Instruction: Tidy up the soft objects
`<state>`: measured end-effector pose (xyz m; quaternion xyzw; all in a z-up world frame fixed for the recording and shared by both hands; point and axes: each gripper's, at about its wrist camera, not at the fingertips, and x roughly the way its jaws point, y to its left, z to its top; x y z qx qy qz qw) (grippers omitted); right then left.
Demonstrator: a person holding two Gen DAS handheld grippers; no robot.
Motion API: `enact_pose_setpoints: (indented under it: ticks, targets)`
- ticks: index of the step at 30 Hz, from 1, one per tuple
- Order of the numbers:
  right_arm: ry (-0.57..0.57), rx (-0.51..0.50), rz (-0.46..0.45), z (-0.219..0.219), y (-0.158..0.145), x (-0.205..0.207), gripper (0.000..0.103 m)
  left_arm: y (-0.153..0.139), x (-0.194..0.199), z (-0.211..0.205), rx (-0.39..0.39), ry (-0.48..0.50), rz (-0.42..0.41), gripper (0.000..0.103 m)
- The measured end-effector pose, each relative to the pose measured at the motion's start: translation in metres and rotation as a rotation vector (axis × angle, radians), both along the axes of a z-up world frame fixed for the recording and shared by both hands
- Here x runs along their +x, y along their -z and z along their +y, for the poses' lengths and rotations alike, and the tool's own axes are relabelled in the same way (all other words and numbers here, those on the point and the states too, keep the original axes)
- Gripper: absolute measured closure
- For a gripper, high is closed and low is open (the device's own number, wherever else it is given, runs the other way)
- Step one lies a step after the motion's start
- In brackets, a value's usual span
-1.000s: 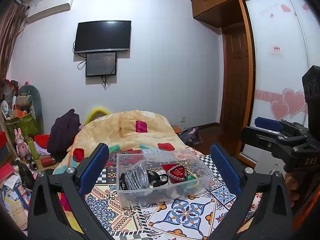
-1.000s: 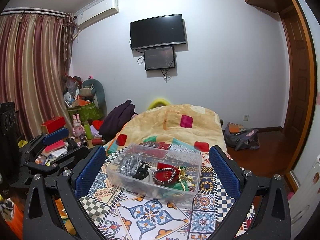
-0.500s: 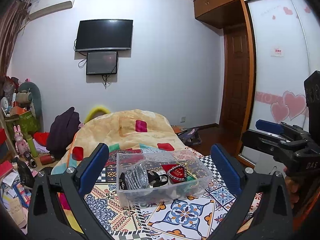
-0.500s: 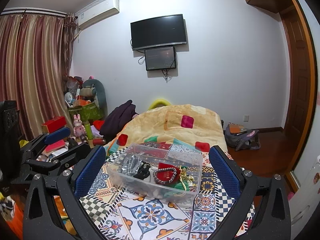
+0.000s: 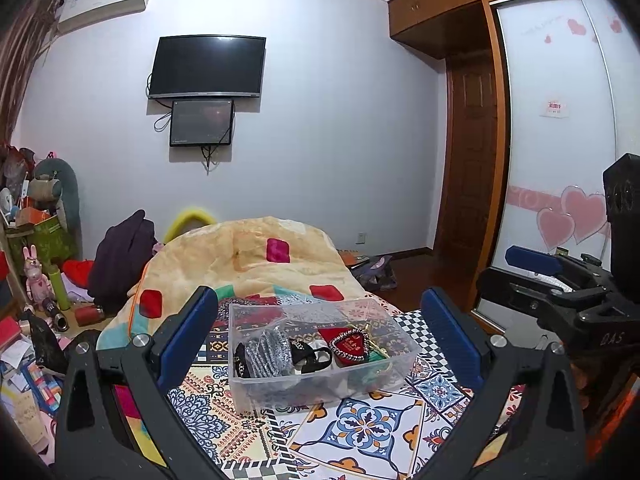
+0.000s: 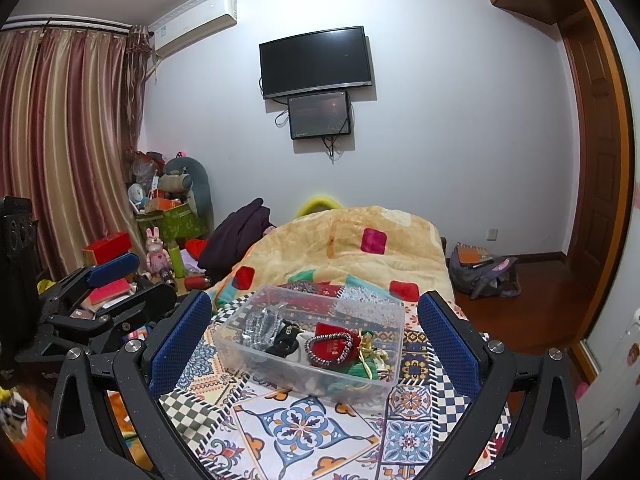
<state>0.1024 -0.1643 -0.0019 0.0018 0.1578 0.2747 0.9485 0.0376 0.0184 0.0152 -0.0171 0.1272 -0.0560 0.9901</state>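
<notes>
Barely any drift since a second ago: left gripper (image 5: pixel 320 336) and right gripper (image 6: pixel 314 330) both spread wide, empty, hovering before clear bin (image 5: pixel 400 364) on patterned blanket (image 5: pixel 372 432); red pouch (image 5: pixel 348 347) inside looks soft, light—pinch mid-body.

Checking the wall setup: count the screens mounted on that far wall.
2. The large dark TV hangs high on the wall; the smaller screen sits directly beneath it, cables dangling below.

Clear glossy plastic bin (image 5: pixel 320 380); matt patterned cloth (image 5: pixel 372 428).
</notes>
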Motion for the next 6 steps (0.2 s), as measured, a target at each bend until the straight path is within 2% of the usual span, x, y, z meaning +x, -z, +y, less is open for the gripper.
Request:
enact_pose_setpoints:
  ticks: [6]
  targets:
    - [-0.002,-0.009,0.007,0.0013,0.0018,0.0013,0.0,-0.0004,0.0003,0.0,-0.004,0.002,0.007,0.0]
